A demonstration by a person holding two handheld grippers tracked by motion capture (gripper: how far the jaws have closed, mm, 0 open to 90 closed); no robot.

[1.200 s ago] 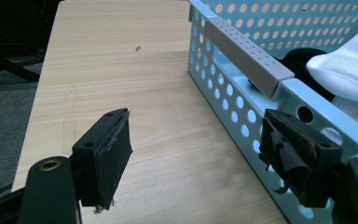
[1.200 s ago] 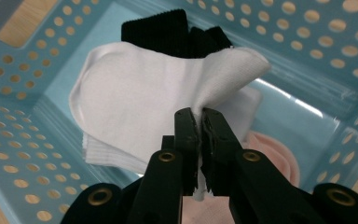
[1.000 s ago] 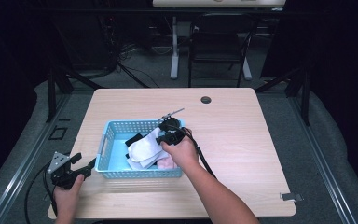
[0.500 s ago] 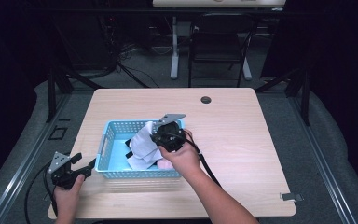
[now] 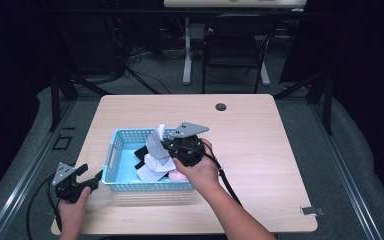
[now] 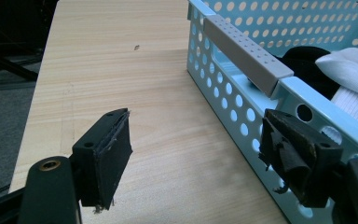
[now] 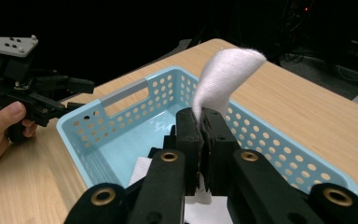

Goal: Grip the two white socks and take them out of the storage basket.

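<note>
A white sock (image 7: 223, 77) is being gripped between the closed jaws of the right hand-held gripper (image 7: 200, 140); its free end is being held up above the jaws, curled over at the top, over the interior of a light blue perforated basket (image 5: 117, 150). In the high view the same sock (image 5: 156, 140) is being held over the basket's right half by the right hand-held gripper (image 5: 172, 147).

The basket is being carried on the left part of a light wood worktop (image 5: 260, 145). Further white fabric (image 5: 152, 167) and a black item (image 5: 142, 152) are being contained in it; in the left gripper view, white fabric (image 6: 354, 70) is being seen lying against a black item (image 6: 303, 67) just inside the near wall. A grey handle strip (image 6: 247, 46) is being seen set into the basket's rim. No brand, label or legible writing is being observed on any item.

The left hand-held gripper (image 6: 196, 154) is being held with its jaws wide apart and nothing between them. One jaw is being positioned just beside the basket's outer wall, at its near left corner; contact cannot be confirmed. The other jaw is being held over bare worktop. In the high view the left hand-held gripper (image 5: 92, 180) is being held by a hand (image 5: 72, 210) at the worktop's left front edge.

A small dark round fitting (image 5: 221, 107) is being noted in the worktop's far side, well apart from the basket.
</note>
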